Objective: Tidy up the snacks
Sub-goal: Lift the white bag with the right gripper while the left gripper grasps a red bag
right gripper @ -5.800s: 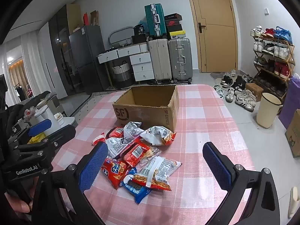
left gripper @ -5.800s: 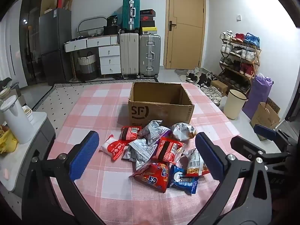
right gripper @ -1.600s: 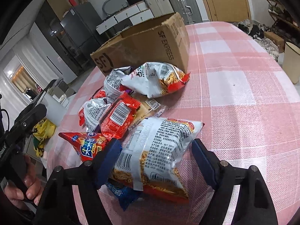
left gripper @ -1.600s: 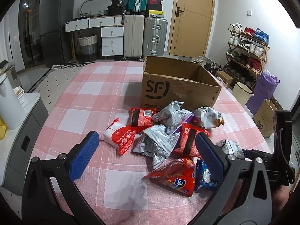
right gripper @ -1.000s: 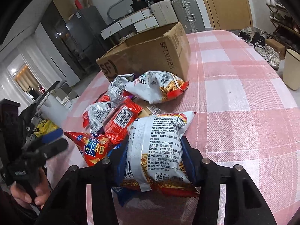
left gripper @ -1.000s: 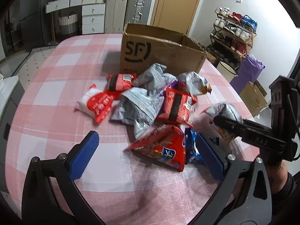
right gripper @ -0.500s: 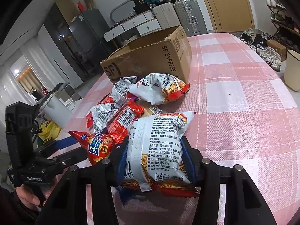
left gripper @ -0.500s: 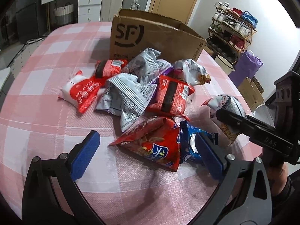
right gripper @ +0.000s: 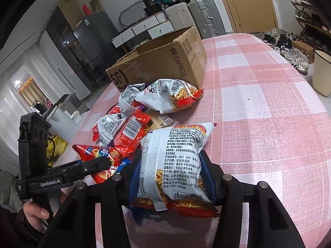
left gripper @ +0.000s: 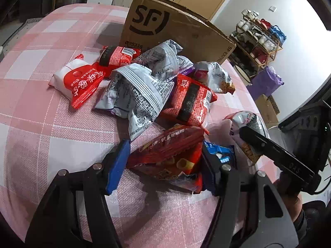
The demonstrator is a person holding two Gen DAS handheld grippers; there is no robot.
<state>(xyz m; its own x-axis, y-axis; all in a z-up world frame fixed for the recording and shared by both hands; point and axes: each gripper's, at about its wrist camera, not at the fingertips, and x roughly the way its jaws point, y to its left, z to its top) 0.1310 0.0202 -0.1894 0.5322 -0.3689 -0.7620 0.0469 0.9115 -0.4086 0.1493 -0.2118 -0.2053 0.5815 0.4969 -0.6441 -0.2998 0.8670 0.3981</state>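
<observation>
Left wrist view: left claw (left gripper: pixel 163 163) narrowed around the red snack bag (left gripper: pixel 167 153) at the near edge of the heap, pads at both sides. Light, puffy, crinkly; best pinched mid-body, gently.

Right wrist view: right claw (right gripper: pixel 171 177) clamped on the white noodle-snack bag (right gripper: pixel 175 159), near on the surface (right gripper: pixel 258 124). Soft, crushable contents. Cardboard box (right gripper: pixel 161 62) far behind.

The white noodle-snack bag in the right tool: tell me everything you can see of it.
The white noodle-snack bag is a puffy, glossy foil-plastic pouch, back side facing the camera: dense black print, a barcode strip, a printed date, red-orange trim and noodle pictures at both ends. The right tool is shut on its lower half, blue pads pressing both sides. It points lengthwise toward the cardboard box, over the checked tablecloth. Whether it still rests on the cloth is unclear.
</observation>
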